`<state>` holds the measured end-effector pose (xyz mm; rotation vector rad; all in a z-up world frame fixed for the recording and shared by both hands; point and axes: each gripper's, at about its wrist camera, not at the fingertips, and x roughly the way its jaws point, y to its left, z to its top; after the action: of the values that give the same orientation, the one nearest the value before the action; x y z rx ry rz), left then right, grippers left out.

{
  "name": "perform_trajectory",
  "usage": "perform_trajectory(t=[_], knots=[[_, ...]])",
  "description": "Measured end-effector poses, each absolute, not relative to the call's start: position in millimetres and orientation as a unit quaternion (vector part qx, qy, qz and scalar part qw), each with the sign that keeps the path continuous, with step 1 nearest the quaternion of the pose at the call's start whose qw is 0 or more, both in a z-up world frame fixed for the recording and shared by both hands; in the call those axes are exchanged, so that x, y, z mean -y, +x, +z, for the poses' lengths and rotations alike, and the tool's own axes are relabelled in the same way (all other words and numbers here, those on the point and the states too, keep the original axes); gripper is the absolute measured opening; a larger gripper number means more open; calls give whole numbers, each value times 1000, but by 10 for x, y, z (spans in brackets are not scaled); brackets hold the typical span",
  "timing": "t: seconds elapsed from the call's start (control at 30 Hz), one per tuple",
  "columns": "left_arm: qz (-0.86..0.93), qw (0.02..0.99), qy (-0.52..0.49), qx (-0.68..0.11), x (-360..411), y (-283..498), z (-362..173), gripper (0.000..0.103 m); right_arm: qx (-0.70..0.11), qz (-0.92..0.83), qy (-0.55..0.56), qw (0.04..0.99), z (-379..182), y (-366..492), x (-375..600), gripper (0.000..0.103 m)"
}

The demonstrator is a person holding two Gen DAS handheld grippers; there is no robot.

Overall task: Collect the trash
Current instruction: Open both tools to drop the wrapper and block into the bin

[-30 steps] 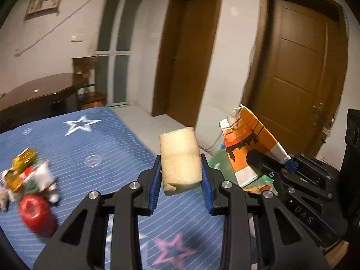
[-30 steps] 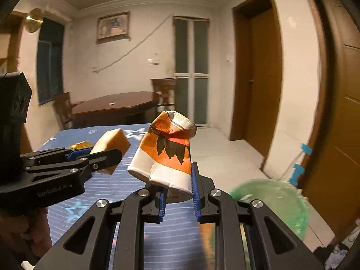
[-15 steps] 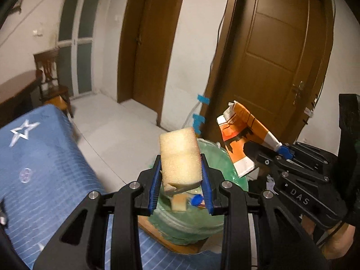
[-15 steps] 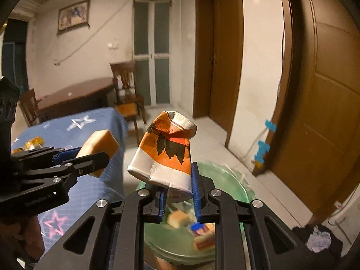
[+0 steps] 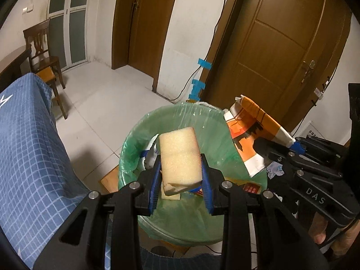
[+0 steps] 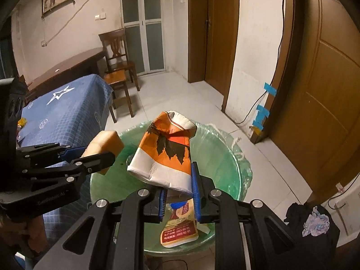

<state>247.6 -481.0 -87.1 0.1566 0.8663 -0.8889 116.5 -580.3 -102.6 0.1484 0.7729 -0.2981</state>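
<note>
Both tongs are loaded over the bin: my left tongs [image 5: 181,180] pinch a yellow sponge [image 5: 178,157] across its sides, and my right tongs [image 6: 178,191] pinch the lower edge of a crumpled orange-and-white carton [image 6: 167,155]. Each piece hangs above the mouth of the green-lined trash bin [image 5: 132,135], which already holds wrappers and scraps. To finish well, I judge I should keep both loads centred inside the rim, lower a little, then spread the tongs one at a time so the carton, which leans toward the sponge, does not knock it outward. The bin stands on a pale tiled floor [image 5: 94,103], beside the bench with its blue star-print cloth [image 6: 67,110]. Behind are brown wooden doors [image 5: 285,45], a wooden chair [image 6: 117,67] and a dark pile of cloth [image 6: 312,220] on the floor.
</note>
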Motion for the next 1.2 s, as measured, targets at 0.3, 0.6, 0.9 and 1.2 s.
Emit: perform_trajectory(t=[0.3,0.6,0.9,1.2], knots=[[-414,809,77,-410,4903,2466,-910,30,-376,-142,75,913,-1069,1238,5659,20],[-403,812,80,-414,4910,2499,-938,44,-370,-142,93,914,-1068,1225,5707,28],[-396,817,89,-409,4878,2487,-950,65,-360,-151,102,915,-1092,1160,5710,40],[-392,821,92,-406,4837,2464,-922,65,-357,-150,99,917,-1065,1130,5680,41]])
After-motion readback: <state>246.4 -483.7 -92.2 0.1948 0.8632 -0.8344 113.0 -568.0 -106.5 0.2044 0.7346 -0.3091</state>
